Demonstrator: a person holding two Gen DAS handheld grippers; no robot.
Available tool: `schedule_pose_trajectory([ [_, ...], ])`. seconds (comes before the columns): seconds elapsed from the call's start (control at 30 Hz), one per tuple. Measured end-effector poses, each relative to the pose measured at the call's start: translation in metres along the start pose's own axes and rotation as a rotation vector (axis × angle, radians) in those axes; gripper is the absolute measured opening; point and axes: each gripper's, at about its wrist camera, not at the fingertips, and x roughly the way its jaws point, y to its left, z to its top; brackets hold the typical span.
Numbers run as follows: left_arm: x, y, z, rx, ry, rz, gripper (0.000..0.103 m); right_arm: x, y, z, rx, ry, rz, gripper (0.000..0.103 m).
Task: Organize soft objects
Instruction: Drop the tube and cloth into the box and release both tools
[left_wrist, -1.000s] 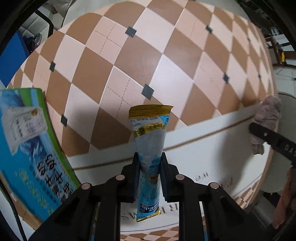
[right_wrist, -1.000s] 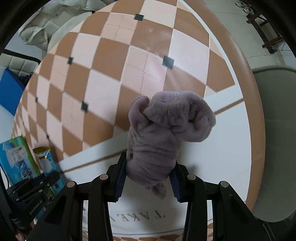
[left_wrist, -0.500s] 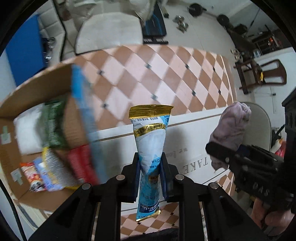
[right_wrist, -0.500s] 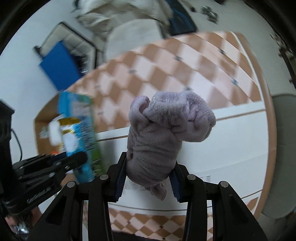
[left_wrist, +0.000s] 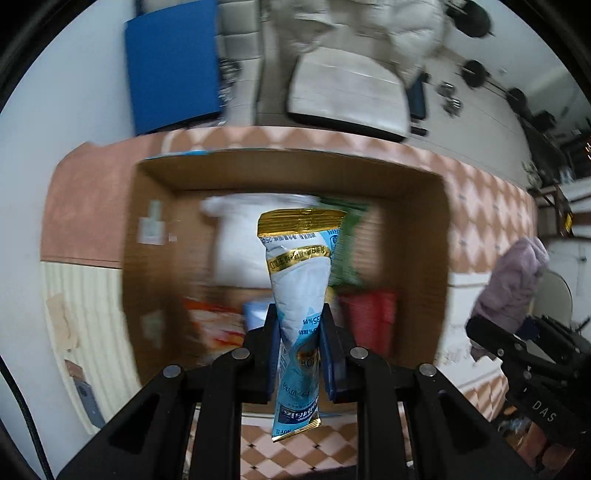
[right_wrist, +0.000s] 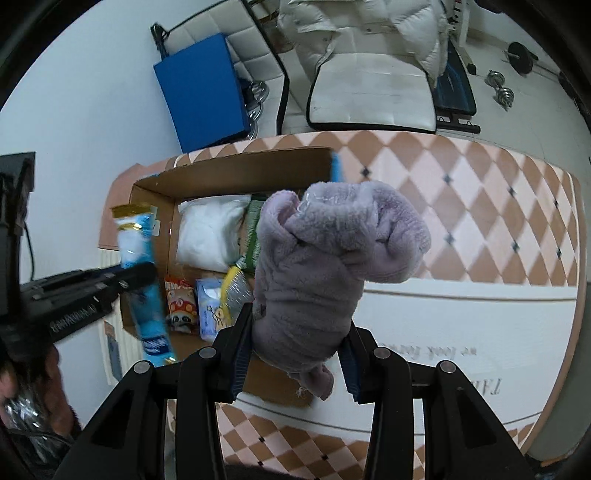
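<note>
Left gripper (left_wrist: 298, 334) clamped on a sachet (left_wrist: 298, 280), held upright; right gripper (right_wrist: 295, 345) clamped on a cloth (right_wrist: 325, 266)

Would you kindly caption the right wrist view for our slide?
Right gripper holding a lilac plush cloth above the table, near an open cardboard box of packets.

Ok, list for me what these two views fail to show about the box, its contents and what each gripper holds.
- Left wrist view: cardboard box contents are motion-blurred; the sachet in the left gripper covers the middle.
- Right wrist view: the purple cloth in the right gripper hides the box's right half.
- Print on the packets is too small to read.
- Cloth's lower end is behind the fingers.
</note>
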Motion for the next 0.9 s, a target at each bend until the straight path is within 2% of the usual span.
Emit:
schedule_pose_trajectory([
  [0.23,0.032,0.064,0.036,-0.039,0.057,0.063,0.017,0.059,0.027,0.035,0.034,0.044,-0.079,0.044],
  [0.5,0.077,0.074,0.06,0.006,0.133,0.139,0.017,0.101,0.018,0.044,0.073,0.094,-0.143,0.044],
  [0.77,0.089,0.078,0.067,0.016,0.159,0.161,0.02,0.117,0.017,0.056,0.105,0.101,-0.173,0.047],
  [0.9,0.084,0.08,0.068,0.0,0.146,0.147,0.03,0.118,0.021,0.06,0.115,0.09,-0.178,0.067],
])
